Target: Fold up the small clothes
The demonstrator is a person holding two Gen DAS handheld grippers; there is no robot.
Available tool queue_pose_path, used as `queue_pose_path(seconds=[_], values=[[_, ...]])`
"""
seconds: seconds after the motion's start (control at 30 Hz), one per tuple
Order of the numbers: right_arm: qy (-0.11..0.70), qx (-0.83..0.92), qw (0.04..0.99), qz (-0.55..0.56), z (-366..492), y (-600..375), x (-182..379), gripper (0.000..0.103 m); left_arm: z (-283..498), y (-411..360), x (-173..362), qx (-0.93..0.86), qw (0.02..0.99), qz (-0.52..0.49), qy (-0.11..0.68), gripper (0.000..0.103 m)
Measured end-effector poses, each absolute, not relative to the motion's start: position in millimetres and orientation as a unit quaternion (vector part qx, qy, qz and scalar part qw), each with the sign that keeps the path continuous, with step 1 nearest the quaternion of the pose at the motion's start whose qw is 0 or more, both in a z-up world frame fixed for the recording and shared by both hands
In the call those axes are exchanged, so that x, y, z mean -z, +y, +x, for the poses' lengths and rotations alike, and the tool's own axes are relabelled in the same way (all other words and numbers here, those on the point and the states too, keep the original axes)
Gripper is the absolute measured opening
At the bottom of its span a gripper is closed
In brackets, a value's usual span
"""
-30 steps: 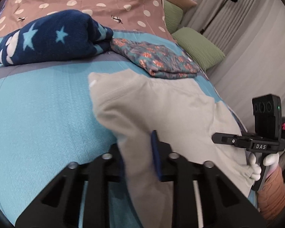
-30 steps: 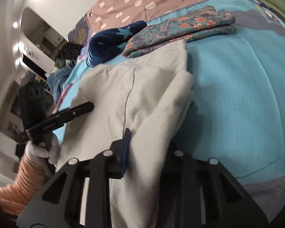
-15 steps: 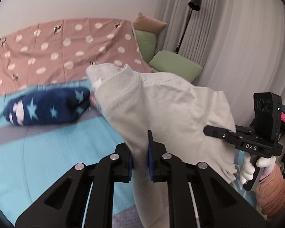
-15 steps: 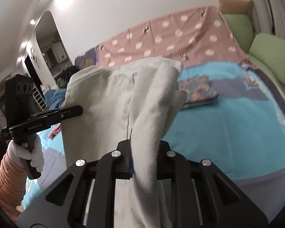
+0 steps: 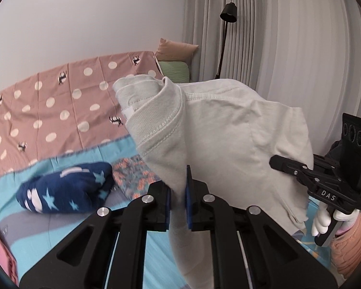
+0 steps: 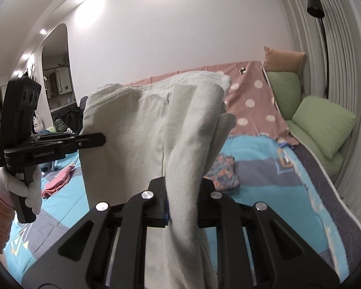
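A: I see a bed (image 5: 67,219) with a blue cover, a spotty pink sheet (image 5: 60,106) at the far end and green pillows (image 6: 325,125) on the right.

B: Where is the grey top (image 5: 228,132)?

A: Up in the air above the bed. My left gripper (image 5: 179,201) pinches it near the collar. My right gripper (image 6: 181,207) pinches its other side.

B: Anything else?

A: A blue star bundle (image 5: 67,190) lies far left.

Pale grey shirt (image 5: 228,130). Turquoise bedspread (image 6: 264,163) with grey bands. Dusty-pink sheet (image 5: 60,101), cream dots. Navy bundle (image 5: 65,190), pale-blue stars. Teal floral cloth (image 6: 225,173), orange blooms. Green pillows (image 6: 322,125). Black lamp (image 5: 228,12).
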State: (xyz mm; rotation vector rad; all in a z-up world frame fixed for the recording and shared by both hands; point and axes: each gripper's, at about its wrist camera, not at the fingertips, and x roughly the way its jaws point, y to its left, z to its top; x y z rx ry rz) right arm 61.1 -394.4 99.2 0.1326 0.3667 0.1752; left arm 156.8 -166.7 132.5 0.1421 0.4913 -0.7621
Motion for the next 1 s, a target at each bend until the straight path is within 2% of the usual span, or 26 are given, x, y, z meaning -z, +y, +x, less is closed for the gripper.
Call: queue_pose_path(seconds=[0.33,0.57,0.6,0.63,0.67,0.7,0.73,0.77,0.83,1.0], values=[[0.163,-0.069,0.983,0.05,129,-406,-118,0.014,213,-192,-160,0.34,0.908,0.095,0.226,0.009],[0.193,-0.049,0.979,0.053,221,-413,-114,0.014,293,-223,-140,0.29,0.919,0.11,0.242,0.01],[0.198,-0.044,0.977,0.057,238,-414,-110,0.014,305,-227,-135,0.279,0.923,0.111,0.242,0.013],[0.205,-0.042,0.976,0.063,256,-417,-104,0.019,322,-232,-124,0.257,0.928,0.118,0.242,0.023],[0.219,-0.037,0.972,0.071,282,-422,-93,0.036,343,-238,-108,0.214,0.936,0.139,0.242,0.044],[0.242,-0.028,0.967,0.076,304,-426,-80,0.048,355,-241,-97,0.183,0.94,0.153,0.242,0.049],[0.27,-0.009,0.959,0.08,322,-430,-64,0.056,369,-243,-80,0.156,0.94,0.171,0.252,0.049],[0.306,0.023,0.948,0.083,338,-436,-41,0.05,378,-243,-66,0.146,0.935,0.183,0.266,0.049],[0.342,0.024,0.933,0.113,342,-442,-4,0.045,382,-237,-39,0.154,0.926,0.189,0.29,0.049],[0.358,0.01,0.929,0.092,301,-431,40,0.044,351,-219,-2,0.199,0.907,0.201,0.31,0.059]])
